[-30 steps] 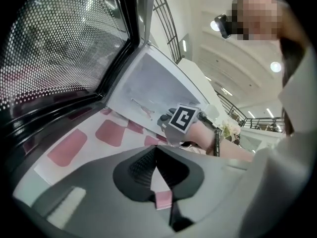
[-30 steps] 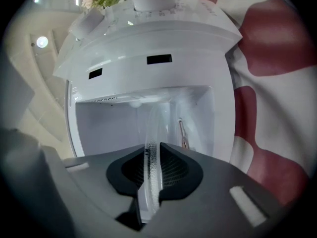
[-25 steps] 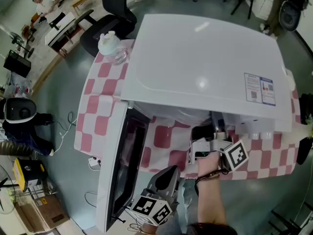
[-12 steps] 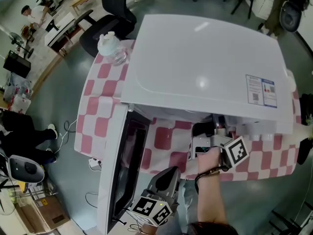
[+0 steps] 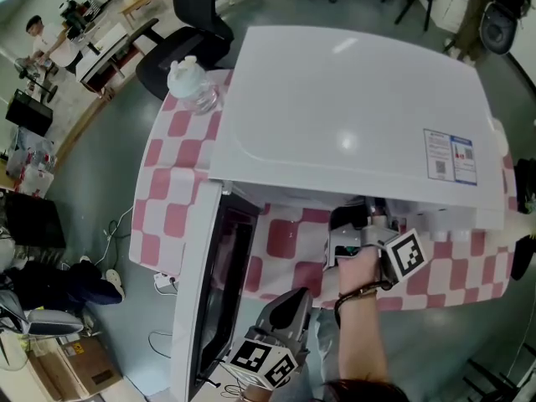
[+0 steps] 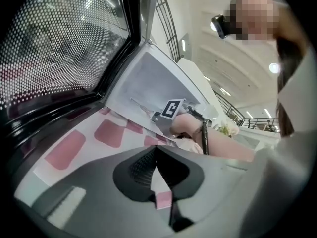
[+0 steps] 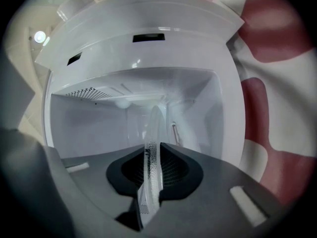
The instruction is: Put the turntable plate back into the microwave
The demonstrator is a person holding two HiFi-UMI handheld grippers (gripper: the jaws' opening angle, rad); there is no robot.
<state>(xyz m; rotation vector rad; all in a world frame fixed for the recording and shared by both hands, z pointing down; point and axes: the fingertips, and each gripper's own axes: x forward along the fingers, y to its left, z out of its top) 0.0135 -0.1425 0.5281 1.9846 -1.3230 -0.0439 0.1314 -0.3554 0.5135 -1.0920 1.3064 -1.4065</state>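
Observation:
The white microwave [image 5: 352, 107] stands on a checked tablecloth with its door [image 5: 209, 291] swung open to the left. My right gripper [image 5: 362, 218] is at the mouth of the cavity, shut on the glass turntable plate. In the right gripper view the plate [image 7: 154, 128] is edge-on between the pads of the right gripper [image 7: 151, 155] and reaches into the white cavity [image 7: 99, 118]. My left gripper [image 5: 295, 298] hangs lower, beside the open door. In the left gripper view the left gripper [image 6: 157, 150] is shut on nothing.
The pink and white checked cloth [image 5: 167, 174] covers the table under the microwave. A clear plastic bottle [image 5: 191, 80] stands at the table's far left corner. A black office chair [image 5: 188, 23] is behind it. The door's mesh window [image 6: 64, 48] fills the left gripper view's upper left.
My right gripper has edged slightly towards the cavity with the plate. The left gripper has stayed where it was.

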